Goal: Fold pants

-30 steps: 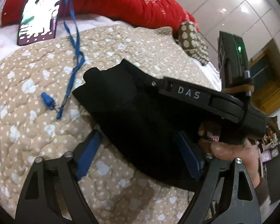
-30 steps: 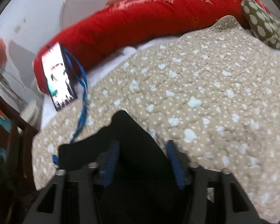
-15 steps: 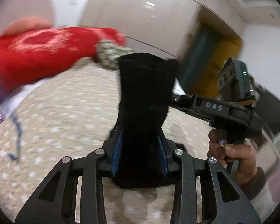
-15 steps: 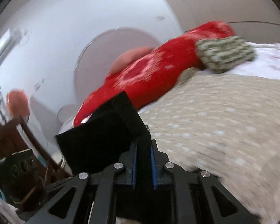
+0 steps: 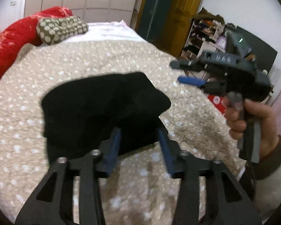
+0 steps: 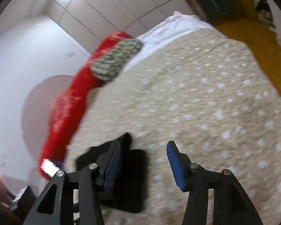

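The black pants [image 5: 103, 108] lie as a compact bundle on the spotted beige quilt [image 5: 84, 60], toward its near edge, well clear of the red bedding [image 5: 13, 37] and the patterned pillow [image 5: 60, 28] at the far edge.

Left gripper [image 5: 138, 140]: fingers parted, straddling the near edge of the bundle. The cloth sits between the blue pads without being pinched, as far as the left wrist view shows.

Right gripper [image 6: 144, 159]: fingers wide apart and empty. In the left wrist view it is held in the person's right hand [image 5: 252, 123], raised above the quilt's right-hand edge and apart from the pants. In its own view its left finger overlaps the dark cloth; contact cannot be confirmed, as the frame is blurred.

Judgement: the fold looks essentially made and the step in hand is the release. The bundle's top is humped rather than flat. The next move calls for drawing both tools clear without dragging the top layer, or pressing the hump down.

Containers: none visible. A phone [image 6: 48, 168] lies by the red bedding.
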A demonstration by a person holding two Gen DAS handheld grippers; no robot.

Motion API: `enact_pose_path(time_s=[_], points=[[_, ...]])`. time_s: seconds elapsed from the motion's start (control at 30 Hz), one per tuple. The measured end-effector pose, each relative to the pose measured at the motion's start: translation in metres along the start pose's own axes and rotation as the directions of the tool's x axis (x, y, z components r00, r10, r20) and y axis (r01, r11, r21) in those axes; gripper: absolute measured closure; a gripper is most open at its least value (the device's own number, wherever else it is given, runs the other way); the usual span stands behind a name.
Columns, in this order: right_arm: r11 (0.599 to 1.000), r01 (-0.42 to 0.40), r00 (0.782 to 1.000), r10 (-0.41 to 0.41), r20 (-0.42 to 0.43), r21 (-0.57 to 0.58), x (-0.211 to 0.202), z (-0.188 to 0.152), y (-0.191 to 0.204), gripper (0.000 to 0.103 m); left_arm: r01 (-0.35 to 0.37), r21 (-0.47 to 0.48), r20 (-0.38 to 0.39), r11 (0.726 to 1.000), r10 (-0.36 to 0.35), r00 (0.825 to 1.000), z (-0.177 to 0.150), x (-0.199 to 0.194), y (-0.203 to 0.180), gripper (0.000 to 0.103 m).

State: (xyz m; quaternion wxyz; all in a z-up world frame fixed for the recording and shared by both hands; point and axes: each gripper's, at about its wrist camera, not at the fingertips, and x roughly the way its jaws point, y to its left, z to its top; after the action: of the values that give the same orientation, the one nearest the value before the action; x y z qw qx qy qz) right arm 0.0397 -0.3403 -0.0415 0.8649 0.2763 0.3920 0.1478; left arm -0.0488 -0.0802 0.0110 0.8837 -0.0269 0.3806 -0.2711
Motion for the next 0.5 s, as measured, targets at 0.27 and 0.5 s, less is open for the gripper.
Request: enact_pose_path(time_s=[0.27, 0.5], points=[[0.971, 0.029, 0.983, -0.071, -0.172, -0.236, 0.061, -0.04, 0.064, 0.089, -0.184, -0.131, 0.027, 0.974, 0.189, 0.982, 0.008, -0.023, 0.066, 0.043], [0.915, 0.036, 0.986, -0.099, -0.136, -0.402, 0.03, -0.039, 0.101, 0.096, -0.251, -0.252, -0.093, 0.935, 0.235, 0.967, -0.006, 0.012, 0.104, 0.042]])
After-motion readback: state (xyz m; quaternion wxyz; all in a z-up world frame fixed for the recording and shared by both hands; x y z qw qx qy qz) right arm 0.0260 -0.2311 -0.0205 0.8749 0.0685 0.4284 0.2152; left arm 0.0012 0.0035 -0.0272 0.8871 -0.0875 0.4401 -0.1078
